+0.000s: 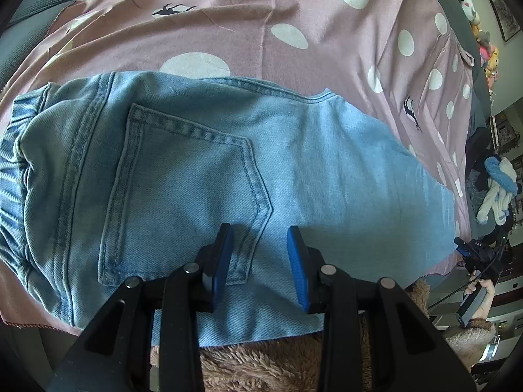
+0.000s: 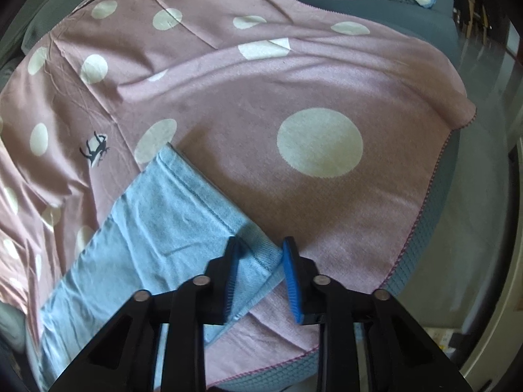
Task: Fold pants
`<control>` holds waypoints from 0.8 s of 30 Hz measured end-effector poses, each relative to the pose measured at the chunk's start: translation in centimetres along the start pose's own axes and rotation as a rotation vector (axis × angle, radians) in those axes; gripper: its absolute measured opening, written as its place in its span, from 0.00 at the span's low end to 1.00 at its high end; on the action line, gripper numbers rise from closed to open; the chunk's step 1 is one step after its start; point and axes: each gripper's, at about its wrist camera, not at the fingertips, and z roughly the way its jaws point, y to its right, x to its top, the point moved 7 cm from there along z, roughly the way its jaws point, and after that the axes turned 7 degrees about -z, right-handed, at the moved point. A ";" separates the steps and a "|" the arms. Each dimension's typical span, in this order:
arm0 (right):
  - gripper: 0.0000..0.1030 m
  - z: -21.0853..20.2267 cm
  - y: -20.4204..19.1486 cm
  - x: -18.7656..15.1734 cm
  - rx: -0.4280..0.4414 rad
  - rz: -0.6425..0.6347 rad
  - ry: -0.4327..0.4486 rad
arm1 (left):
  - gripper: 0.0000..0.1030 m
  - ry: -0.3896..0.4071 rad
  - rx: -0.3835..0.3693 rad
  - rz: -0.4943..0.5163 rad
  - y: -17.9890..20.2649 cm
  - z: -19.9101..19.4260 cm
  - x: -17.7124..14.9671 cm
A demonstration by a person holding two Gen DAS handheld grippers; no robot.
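Observation:
Light blue jeans (image 1: 183, 170) lie flat on a pink blanket with white dots (image 1: 294, 3), back pocket (image 1: 183, 189) facing up. My left gripper (image 1: 260, 230) hovers just over the denim below the pocket's point. Its blue pads stand apart with nothing pinched between them. In the right wrist view the pant leg (image 2: 157, 215) runs in from the lower left to its stitched hem. My right gripper (image 2: 260, 243) sits at the hem's near corner, which fills the narrow gap between both pads. In the left wrist view that gripper (image 1: 464, 248) shows small at the far right, held by a hand (image 1: 483, 294).
The blanket (image 2: 320, 75) ends at a stitched edge over a blue-grey cushion (image 2: 421, 235), with floor beyond on the right. Socks and clothes (image 1: 497, 189) and plush toys (image 1: 487, 52) lie at the right. A fuzzy brown sleeve (image 1: 261, 366) sits under the left gripper.

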 end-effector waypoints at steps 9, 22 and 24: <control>0.07 -3.4 0.0 0.3 -0.030 -0.026 0.118 | 0.33 -0.006 0.012 0.006 0.2 0.1 0.1; 0.07 -0.3 0.3 -0.6 -0.072 -0.059 0.057 | 0.32 -0.020 -0.046 0.061 3.7 -0.7 0.1; 0.07 -0.2 0.3 -0.7 -0.071 -0.061 0.060 | 0.33 -0.029 -0.078 0.105 5.6 -0.7 -0.4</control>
